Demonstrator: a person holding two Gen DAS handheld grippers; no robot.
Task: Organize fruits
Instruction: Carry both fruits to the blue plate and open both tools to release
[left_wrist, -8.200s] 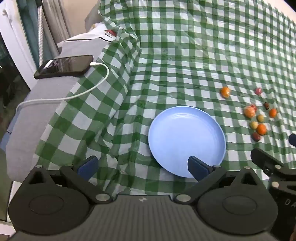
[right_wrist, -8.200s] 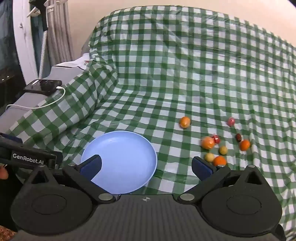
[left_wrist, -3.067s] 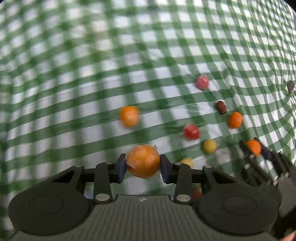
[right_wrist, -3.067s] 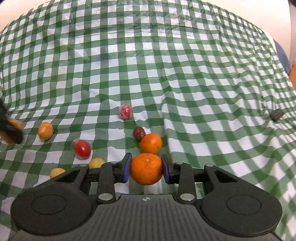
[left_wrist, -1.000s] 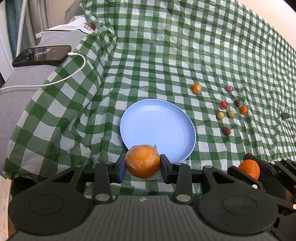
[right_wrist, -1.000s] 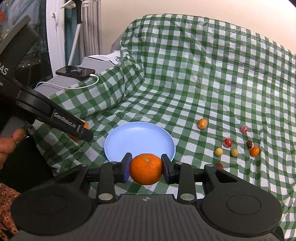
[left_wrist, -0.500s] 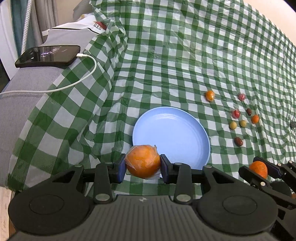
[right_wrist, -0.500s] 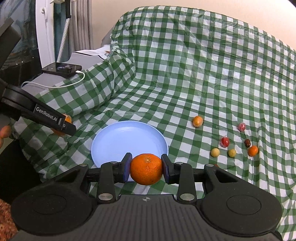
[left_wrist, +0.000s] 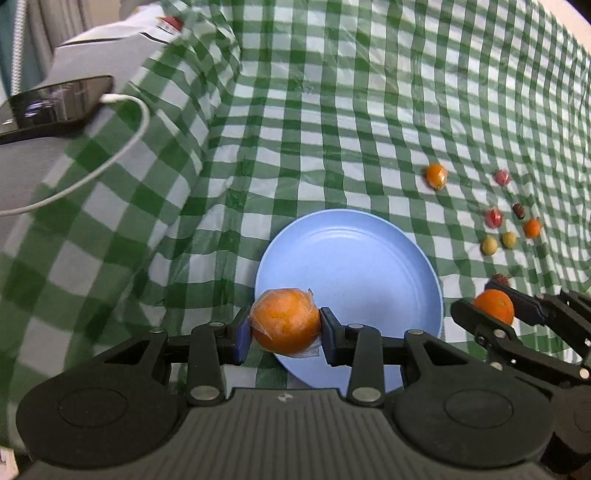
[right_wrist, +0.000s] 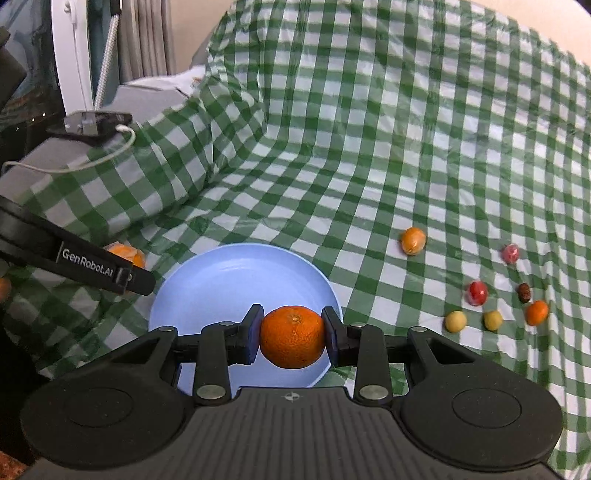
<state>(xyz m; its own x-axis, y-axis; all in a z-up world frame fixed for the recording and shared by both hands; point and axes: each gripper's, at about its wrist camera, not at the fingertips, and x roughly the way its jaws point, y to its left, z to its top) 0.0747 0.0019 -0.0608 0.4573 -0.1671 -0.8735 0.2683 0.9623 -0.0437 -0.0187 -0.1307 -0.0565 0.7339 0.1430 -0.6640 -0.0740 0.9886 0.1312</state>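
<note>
- Left gripper: matte black body, ribbed top plate, two round caps, silver screws, blue pads.
- Right gripper: same black build, blue pads.
- White "GenRobot.AI" lettering along one black finger.

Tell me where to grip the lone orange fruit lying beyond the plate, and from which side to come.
Grip the lone orange fruit across its middle, one finger on each side, coming down from above. It looks slightly egg-shaped and lies on the checked cloth apart from the blue plate and the other small fruits, so both flanks look free. Both grippers are full now, so probably only after one releases its orange.
</note>
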